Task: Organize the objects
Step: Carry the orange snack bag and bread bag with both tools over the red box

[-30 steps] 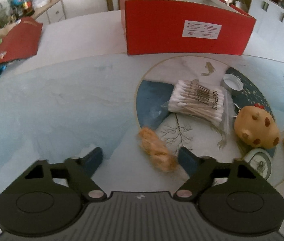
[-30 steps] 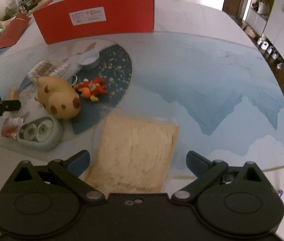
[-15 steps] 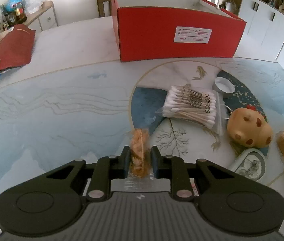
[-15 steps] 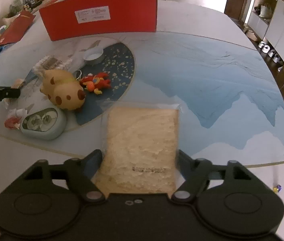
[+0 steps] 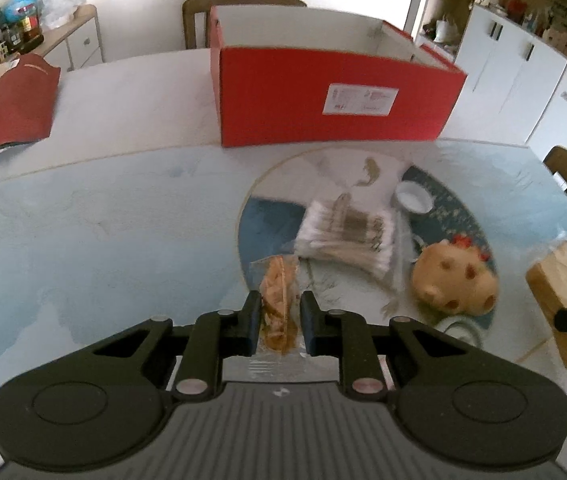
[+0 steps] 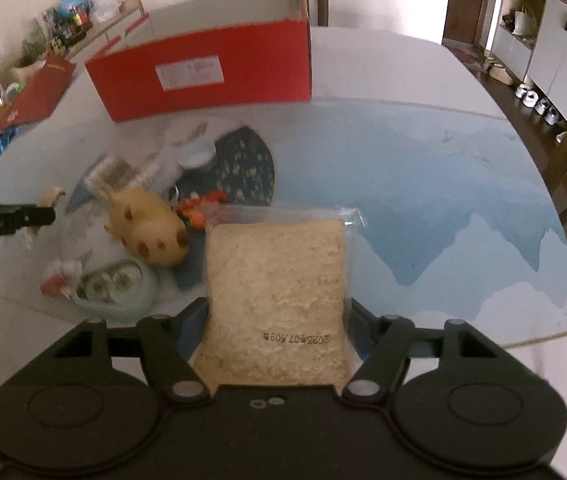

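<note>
Lower end of snack (image 5: 279, 312) hidden behind left gripper (image 5: 281, 322) body. Swabs (image 5: 347, 236) ahead of it blurred; print unreadable. Case (image 5: 457, 326) to its right mostly hidden behind finger linkage. Bag (image 5: 561, 300) far right partly covered by right gripper's finger; that gripper cut off by frame edge.

Bottom of bag (image 6: 277, 304) hidden under right gripper (image 6: 277, 312) body; pads out of sight behind bag edges. Label on box (image 6: 203, 68) ahead too blurred to read. Small red item (image 6: 57, 280) left of case (image 6: 113, 288) too blurred to identify.
</note>
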The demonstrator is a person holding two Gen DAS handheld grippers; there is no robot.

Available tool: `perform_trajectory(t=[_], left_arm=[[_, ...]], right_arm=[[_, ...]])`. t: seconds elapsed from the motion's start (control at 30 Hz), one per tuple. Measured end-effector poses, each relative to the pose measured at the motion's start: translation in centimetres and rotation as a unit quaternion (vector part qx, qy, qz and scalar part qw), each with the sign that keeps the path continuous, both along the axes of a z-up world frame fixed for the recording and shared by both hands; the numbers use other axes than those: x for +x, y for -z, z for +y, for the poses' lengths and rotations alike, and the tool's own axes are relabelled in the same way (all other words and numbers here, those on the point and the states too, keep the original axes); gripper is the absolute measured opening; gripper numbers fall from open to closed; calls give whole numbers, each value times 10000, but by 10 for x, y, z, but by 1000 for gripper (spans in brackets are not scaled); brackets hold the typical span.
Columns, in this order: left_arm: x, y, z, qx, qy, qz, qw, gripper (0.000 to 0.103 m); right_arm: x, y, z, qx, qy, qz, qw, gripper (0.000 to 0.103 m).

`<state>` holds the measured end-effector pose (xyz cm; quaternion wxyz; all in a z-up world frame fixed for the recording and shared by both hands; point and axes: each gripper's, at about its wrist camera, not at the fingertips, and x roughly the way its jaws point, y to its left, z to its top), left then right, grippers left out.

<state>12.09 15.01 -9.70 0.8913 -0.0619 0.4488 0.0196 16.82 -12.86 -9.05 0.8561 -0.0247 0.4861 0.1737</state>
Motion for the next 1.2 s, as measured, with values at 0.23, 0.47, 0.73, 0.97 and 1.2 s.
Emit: perform_trajectory(t=[0.23, 0.47, 0.73, 0.97, 1.2], left_arm=[[10, -30, -5, -156, 123, -220, 9996, 20], [31, -60, -5, -320, 262, -475, 9980, 20], [59, -83, -6, -316, 423, -732, 9959, 20], [89, -101, -1, -219, 495, -924, 9942, 20], [125, -120, 12, -22, 555, -1073, 9927, 20]], right_arm=[[23, -34, 11, 124, -39, -215, 9997, 70], [53, -66, 25, 219, -130, -516, 9983, 70], [81, -87, 47, 263, -261, -732, 9966, 70], [106, -100, 68, 184, -392, -909, 9949, 70], [134, -110, 88, 98, -487, -1097, 9927, 70]])
